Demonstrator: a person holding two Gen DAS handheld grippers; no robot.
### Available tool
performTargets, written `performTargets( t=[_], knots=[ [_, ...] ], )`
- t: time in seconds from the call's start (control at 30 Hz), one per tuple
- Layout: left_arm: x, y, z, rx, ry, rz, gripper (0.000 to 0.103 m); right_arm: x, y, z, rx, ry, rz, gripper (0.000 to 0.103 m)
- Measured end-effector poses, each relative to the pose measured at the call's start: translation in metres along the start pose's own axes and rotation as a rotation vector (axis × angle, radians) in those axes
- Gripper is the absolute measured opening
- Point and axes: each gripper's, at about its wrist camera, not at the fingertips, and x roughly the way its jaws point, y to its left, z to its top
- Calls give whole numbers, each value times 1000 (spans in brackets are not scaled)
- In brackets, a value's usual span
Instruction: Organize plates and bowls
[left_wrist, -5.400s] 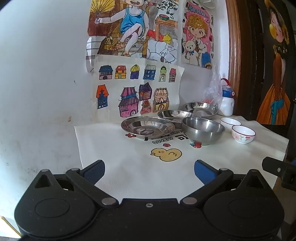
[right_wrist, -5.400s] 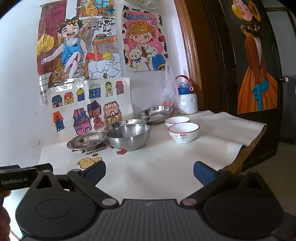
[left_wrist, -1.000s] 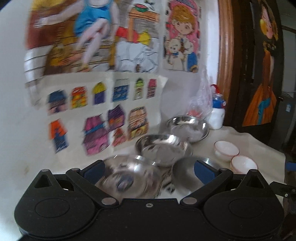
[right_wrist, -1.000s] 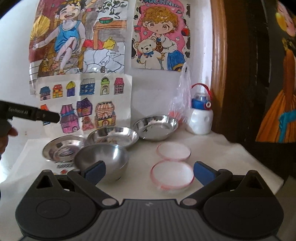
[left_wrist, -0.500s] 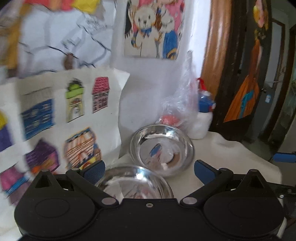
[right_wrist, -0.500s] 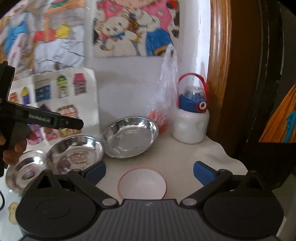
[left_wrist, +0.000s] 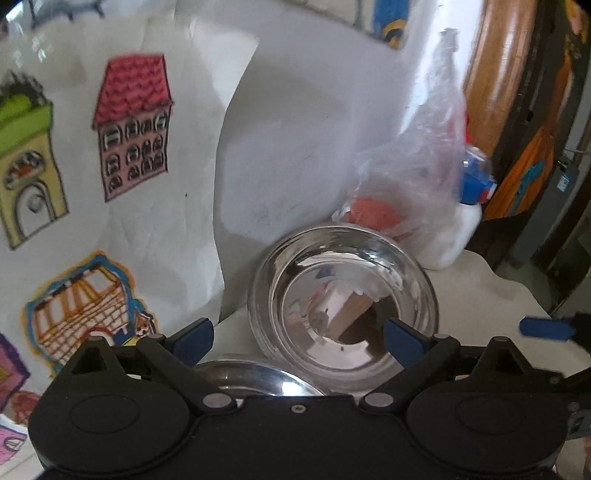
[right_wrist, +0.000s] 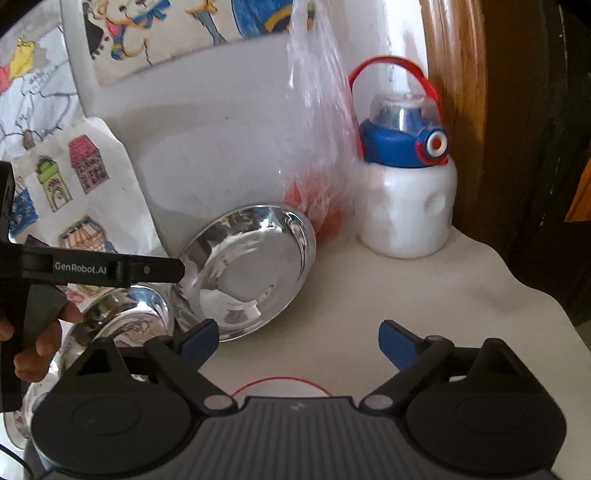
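Note:
A shiny steel plate (left_wrist: 343, 306) lies at the back of the table, right in front of my open left gripper (left_wrist: 297, 341). It also shows in the right wrist view (right_wrist: 245, 269), where the left gripper's finger (right_wrist: 155, 270) reaches over its left rim. A second steel plate (left_wrist: 255, 376) sits below the left gripper, seen too in the right wrist view (right_wrist: 125, 317). My right gripper (right_wrist: 297, 341) is open and empty above a white bowl with a red rim (right_wrist: 282, 386), mostly hidden by the gripper body.
A white bottle with a blue cap and red strap (right_wrist: 404, 184) stands at the back right beside a clear plastic bag with something orange (right_wrist: 317, 147). Drawings cover the wall (left_wrist: 129, 122). A wooden door frame (right_wrist: 454, 92) borders the table's right side.
Both grippers have moved forward toward the back of the table. The rear steel plate now fills the left view, and the white bowl has slid under the right gripper body.

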Motion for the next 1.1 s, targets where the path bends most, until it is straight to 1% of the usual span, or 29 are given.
performTargets(
  t=[0.1,0.23,0.33,0.37,0.4,0.43,0.47,0.5,0.53,0.57,0.6,0.67,0.7,0.77,0.8,0.83,0.87,0.93,0.97,1.03,1.1],
  knots=[
    [10,2,1,-16,26,7,98,11,0,3,7,14,5,94],
    [26,4,2,-16,51,22,95,28,-2,10,66,47,33,90],
    [36,7,2,-42,74,30,91,41,-5,15,104,75,42,81],
    [40,7,2,-55,73,36,88,44,-6,16,114,83,47,74],
    [43,8,1,-66,68,44,87,47,-8,17,125,88,52,69],
    [45,8,1,-76,65,50,83,50,-9,18,139,97,51,61],
    [47,8,1,-83,66,55,79,52,-10,18,151,104,53,57],
    [49,9,2,-92,67,54,77,54,-12,18,163,107,60,55],
    [51,9,3,-104,69,54,72,55,-13,19,171,110,61,51],
    [53,10,4,-114,70,53,70,56,-14,19,175,111,61,46],
    [55,11,5,-123,73,51,66,57,-14,20,180,111,64,43],
    [60,12,6,-134,82,45,54,57,-13,19,180,108,68,34],
    [62,13,7,-139,87,44,51,57,-12,20,176,106,68,31],
    [66,13,7,-146,91,41,44,57,-10,21,168,103,68,22],
    [68,13,7,-149,94,39,42,57,-7,22,163,104,67,20],
    [70,14,8,-154,96,38,37,58,-5,23,156,103,63,19],
    [69,15,7,-158,98,38,32,58,-3,24,148,101,51,18],
    [71,16,6,-168,105,36,26,58,0,23,134,95,33,18],
    [70,17,6,-173,100,42,22,58,1,23,135,91,29,18],
    [71,18,5,-182,97,52,15,55,3,22,140,76,30,17],
    [69,20,4,-203,93,50,14,51,5,24,133,62,27,17]
  ],
)
